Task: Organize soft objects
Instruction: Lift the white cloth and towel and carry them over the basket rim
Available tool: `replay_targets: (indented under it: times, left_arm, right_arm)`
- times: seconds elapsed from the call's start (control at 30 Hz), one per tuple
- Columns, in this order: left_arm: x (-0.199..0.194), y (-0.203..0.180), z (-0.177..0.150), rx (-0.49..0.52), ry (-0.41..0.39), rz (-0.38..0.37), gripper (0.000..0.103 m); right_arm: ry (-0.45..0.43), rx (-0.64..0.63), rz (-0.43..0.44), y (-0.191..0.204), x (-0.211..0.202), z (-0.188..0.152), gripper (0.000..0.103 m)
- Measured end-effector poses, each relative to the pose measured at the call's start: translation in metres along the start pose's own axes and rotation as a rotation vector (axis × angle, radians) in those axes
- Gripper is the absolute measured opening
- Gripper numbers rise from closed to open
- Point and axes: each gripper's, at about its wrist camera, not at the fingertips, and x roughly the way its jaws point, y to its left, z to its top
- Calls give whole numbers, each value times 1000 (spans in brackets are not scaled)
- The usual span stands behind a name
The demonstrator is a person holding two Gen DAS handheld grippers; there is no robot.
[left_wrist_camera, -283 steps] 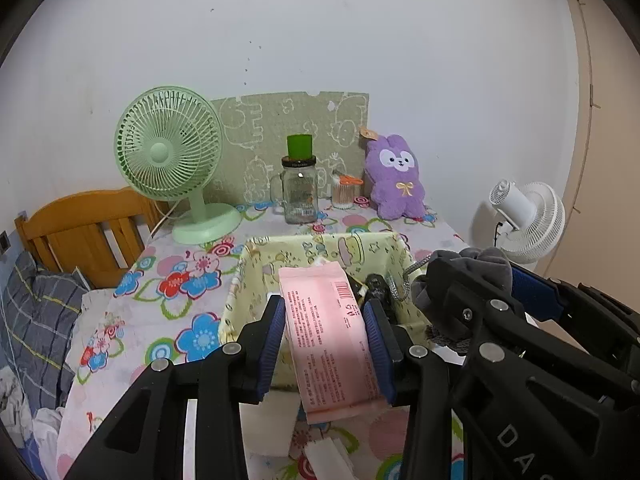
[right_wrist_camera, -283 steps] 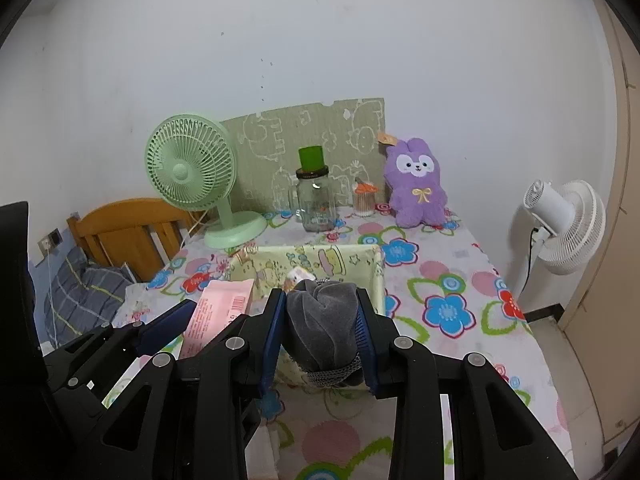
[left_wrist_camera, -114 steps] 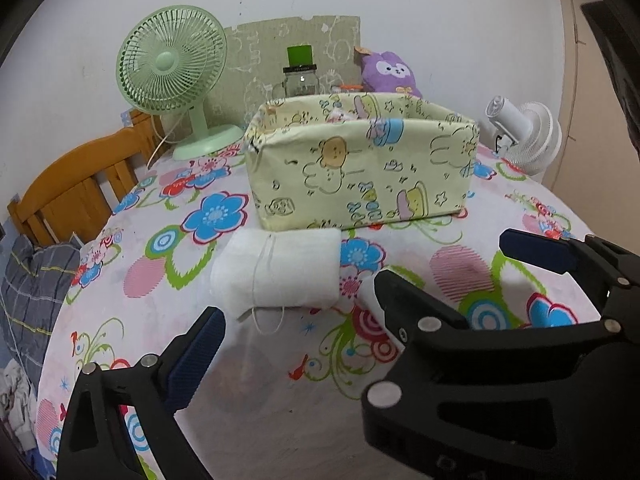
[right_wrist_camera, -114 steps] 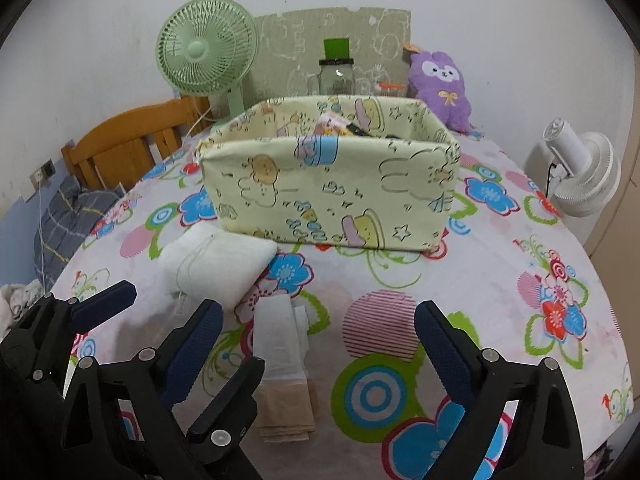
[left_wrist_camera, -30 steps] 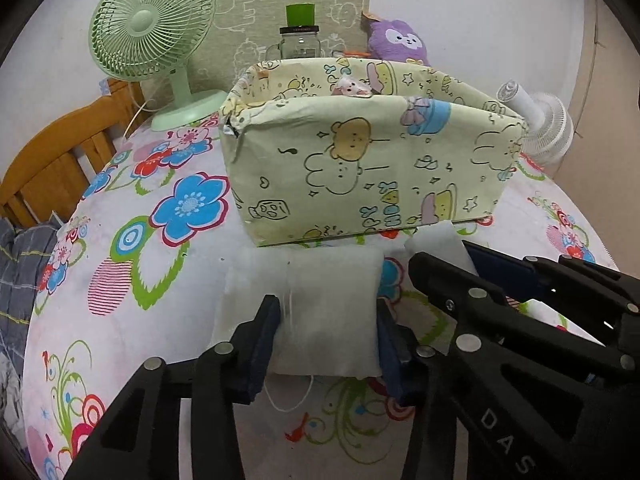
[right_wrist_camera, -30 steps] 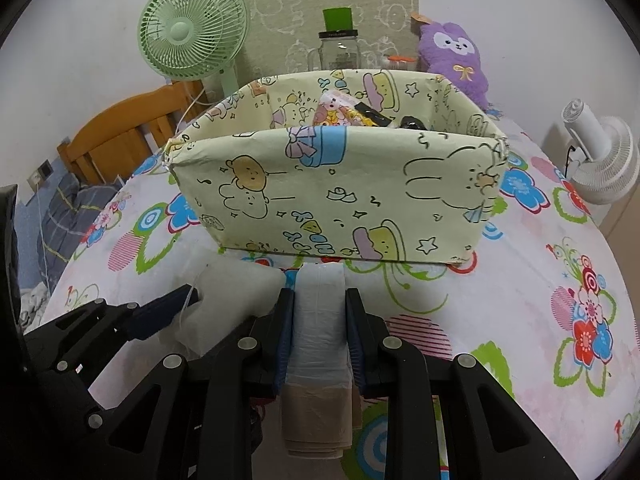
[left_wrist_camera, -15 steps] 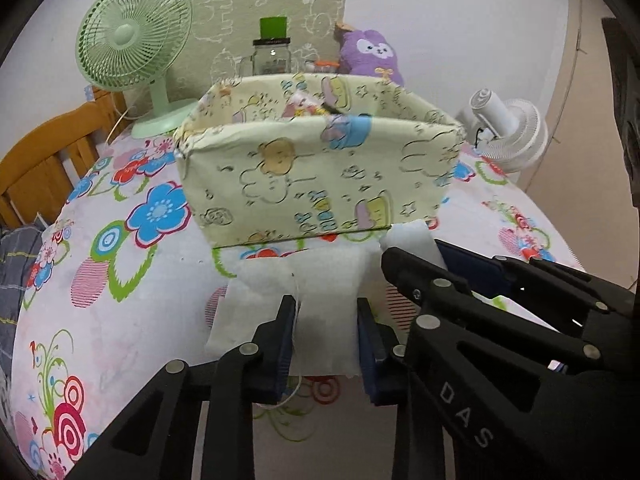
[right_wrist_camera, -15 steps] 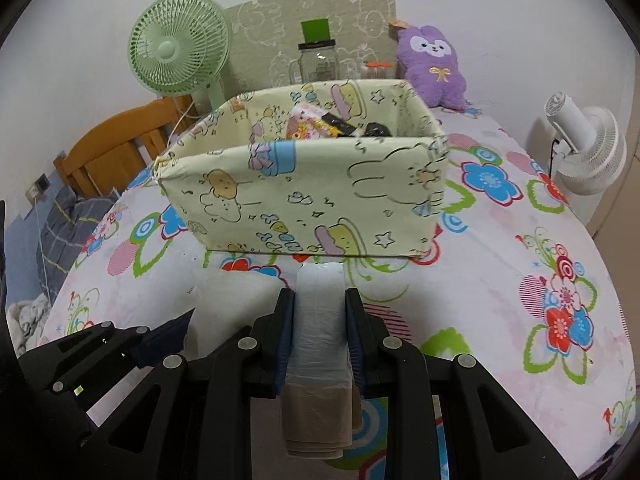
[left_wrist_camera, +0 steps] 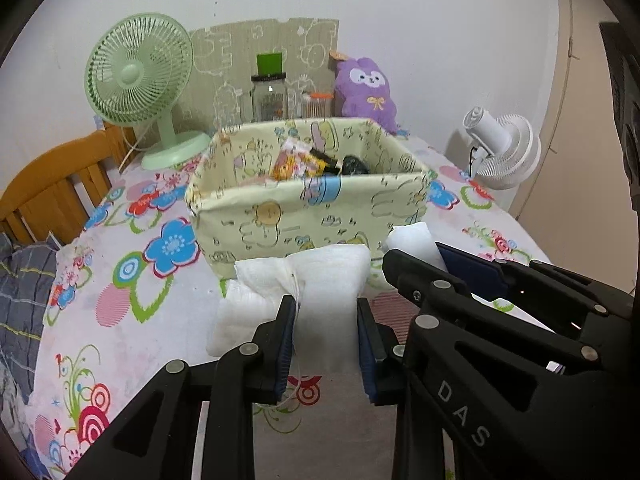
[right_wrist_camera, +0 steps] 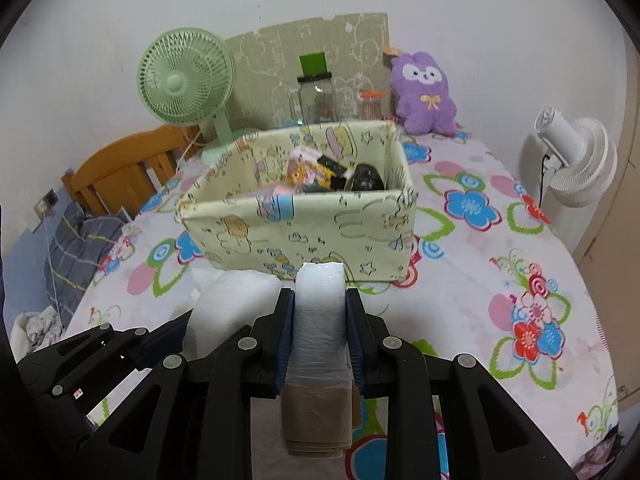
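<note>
Left gripper (left_wrist_camera: pixel 326 336): jaws clenched on a white soft pack (left_wrist_camera: pixel 320 280), blue pads pressing both its sides; the pack bulges above the fingers and a thin white string hangs at its left edge. The pack is held clear of the flowered tablecloth (left_wrist_camera: pixel 120 280), just in front of the yellow fabric basket (left_wrist_camera: pixel 304 216).

Right gripper (right_wrist_camera: pixel 320 336): jaws squeezed narrow on a wrapped roll (right_wrist_camera: pixel 318 320), white at the top, tan at the lower end, which hangs below the pads. It too sits in front of the basket's near wall, right of the white pack.

Basket: open top, holding a pink packet (right_wrist_camera: pixel 304 170) and dark items. Behind the basket, a green fan (right_wrist_camera: pixel 186 80) and a purple plush (right_wrist_camera: pixel 424 94).
</note>
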Motion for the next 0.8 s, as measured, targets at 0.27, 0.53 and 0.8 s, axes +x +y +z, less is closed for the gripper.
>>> replay_targets:
  times: [0.27, 0.53, 0.8]
  left_arm:
    - [-21, -4, 15, 5, -59, 13, 28]
    - [-36, -6, 25, 17, -102, 25, 28]
    - [-48, -3, 35, 21, -149, 33, 28]
  right_arm:
    - [-56, -5, -22, 0, -27, 15, 28]
    - [-100, -16, -31, 3, -46, 26, 28]
    - [-136, -28, -33, 7, -59, 36, 28]
